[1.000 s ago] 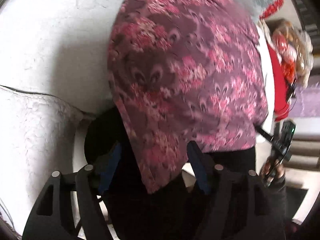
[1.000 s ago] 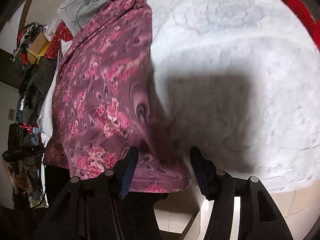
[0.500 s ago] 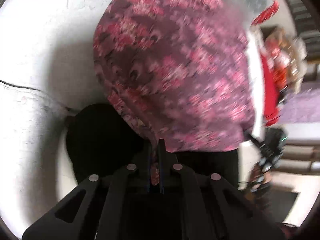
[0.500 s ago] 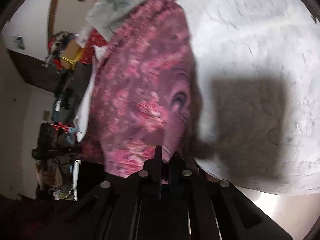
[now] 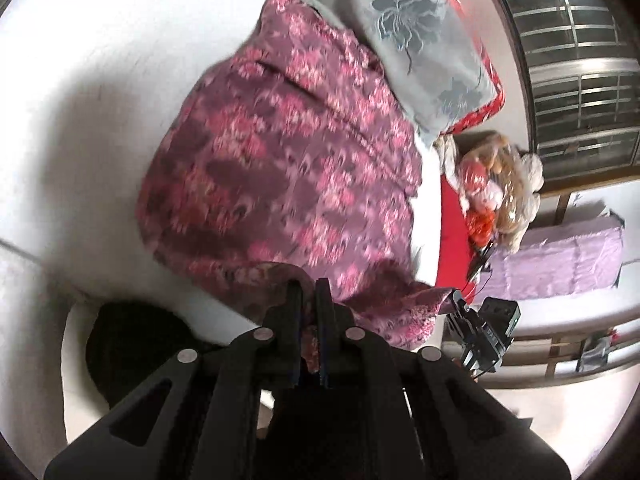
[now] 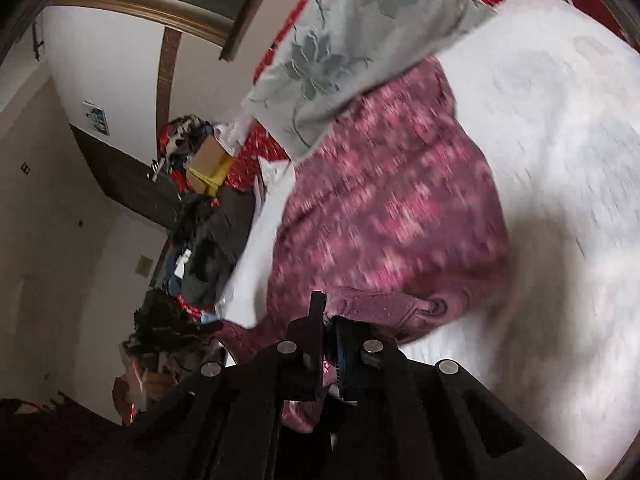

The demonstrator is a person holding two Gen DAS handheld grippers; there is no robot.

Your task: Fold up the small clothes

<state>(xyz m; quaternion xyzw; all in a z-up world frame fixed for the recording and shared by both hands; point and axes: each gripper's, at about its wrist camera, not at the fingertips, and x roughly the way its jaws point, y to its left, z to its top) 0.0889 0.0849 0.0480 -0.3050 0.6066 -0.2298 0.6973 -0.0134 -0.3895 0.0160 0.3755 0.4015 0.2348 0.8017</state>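
Left gripper [image 5: 308, 286] clamped on hem of floral garment [image 5: 288, 184]; right gripper [image 6: 329, 312] clamped on opposite hem. Garment spreads ahead of both over white bedspread [image 6: 560, 168], grey pillow [image 5: 404, 36] beyond.

The left hand-held gripper [image 5: 308, 292] is matte black plastic with cut-out triangular arms, round silver screw heads at the pivots and blue-edged pads on its fingers [image 5: 322, 320]. The right hand-held gripper [image 6: 329, 318] looks the same, its blue pad edge possibly ridged.
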